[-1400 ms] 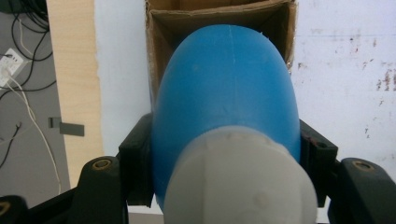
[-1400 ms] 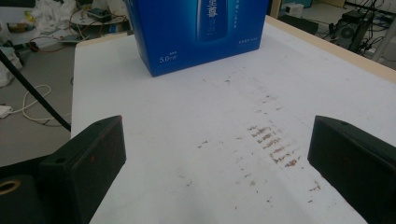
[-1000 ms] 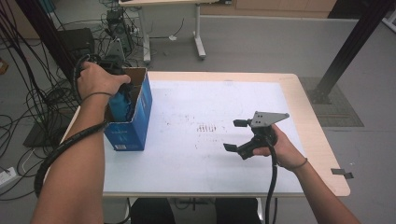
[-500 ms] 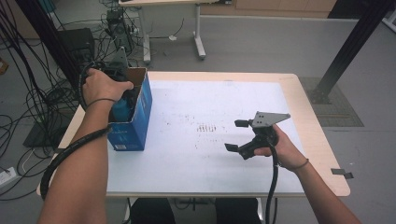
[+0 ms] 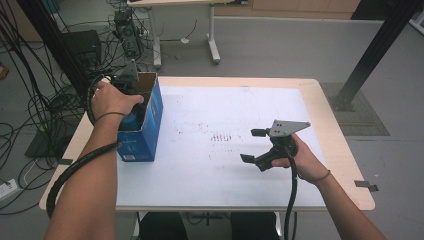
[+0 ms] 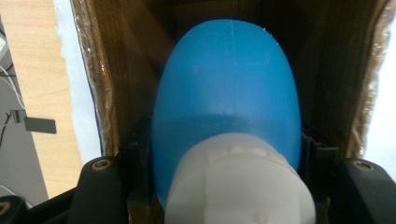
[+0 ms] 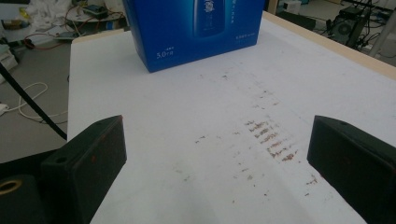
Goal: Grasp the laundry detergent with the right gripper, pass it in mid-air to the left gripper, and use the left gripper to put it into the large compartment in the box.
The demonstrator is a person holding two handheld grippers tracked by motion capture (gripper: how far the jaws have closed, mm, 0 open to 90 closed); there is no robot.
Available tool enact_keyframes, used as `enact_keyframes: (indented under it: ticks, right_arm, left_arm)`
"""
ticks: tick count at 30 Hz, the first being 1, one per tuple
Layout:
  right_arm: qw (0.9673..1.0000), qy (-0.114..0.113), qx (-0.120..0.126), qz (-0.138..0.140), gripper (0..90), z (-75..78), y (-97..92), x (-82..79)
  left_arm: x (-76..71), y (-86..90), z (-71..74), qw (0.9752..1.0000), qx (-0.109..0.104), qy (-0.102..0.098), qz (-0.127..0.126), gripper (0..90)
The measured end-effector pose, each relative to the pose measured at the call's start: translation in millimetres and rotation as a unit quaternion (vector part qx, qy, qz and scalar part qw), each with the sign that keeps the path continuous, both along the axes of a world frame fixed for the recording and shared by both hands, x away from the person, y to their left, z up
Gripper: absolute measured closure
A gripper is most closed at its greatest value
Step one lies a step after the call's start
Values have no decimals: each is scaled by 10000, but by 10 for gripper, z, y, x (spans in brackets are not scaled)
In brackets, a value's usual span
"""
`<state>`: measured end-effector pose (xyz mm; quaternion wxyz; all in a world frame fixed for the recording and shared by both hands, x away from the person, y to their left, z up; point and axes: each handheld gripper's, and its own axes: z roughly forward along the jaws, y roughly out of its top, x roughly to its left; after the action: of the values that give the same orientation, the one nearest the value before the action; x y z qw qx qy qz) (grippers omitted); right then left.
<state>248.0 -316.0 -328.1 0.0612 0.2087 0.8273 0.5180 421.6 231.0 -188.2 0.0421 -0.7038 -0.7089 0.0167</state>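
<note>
An open blue cardboard box [image 5: 144, 134] stands on the left side of the white-covered table [image 5: 225, 170]. My left gripper [image 5: 134, 114] reaches down into it from above. In the left gripper view that gripper [image 6: 224, 156] is shut on a blue bottle [image 6: 229, 88] with a white cap [image 6: 236, 182], and the box's brown inner walls [image 6: 121, 84] rise on both sides. My right gripper [image 5: 252, 146] hovers low over the table's right half, jaws open and nothing between them. In the right gripper view it [image 7: 217, 177] faces the blue box [image 7: 196, 28].
Brown smudges [image 5: 222, 137] mark the white sheet near the table's middle. Cables [image 5: 45, 100] and equipment [image 5: 125, 35] lie on the floor beyond the left edge. A black post [image 5: 370, 55] stands at the back right.
My left hand has sunk lower into the box with the bottle. The right gripper has stayed in place.
</note>
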Motion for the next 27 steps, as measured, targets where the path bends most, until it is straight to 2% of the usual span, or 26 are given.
enact_keyframes:
  ticks: [23,27]
  right_arm:
    - [10000,-11,-65,-30,45,29,-1,-11]
    - [10000,-7,-12,-57,45,24,-23,-16]
  left_arm:
    - [-4,24,-13,10000,-26,-19,42,376]
    - [2,6,-14,10000,-2,-16,32,376]
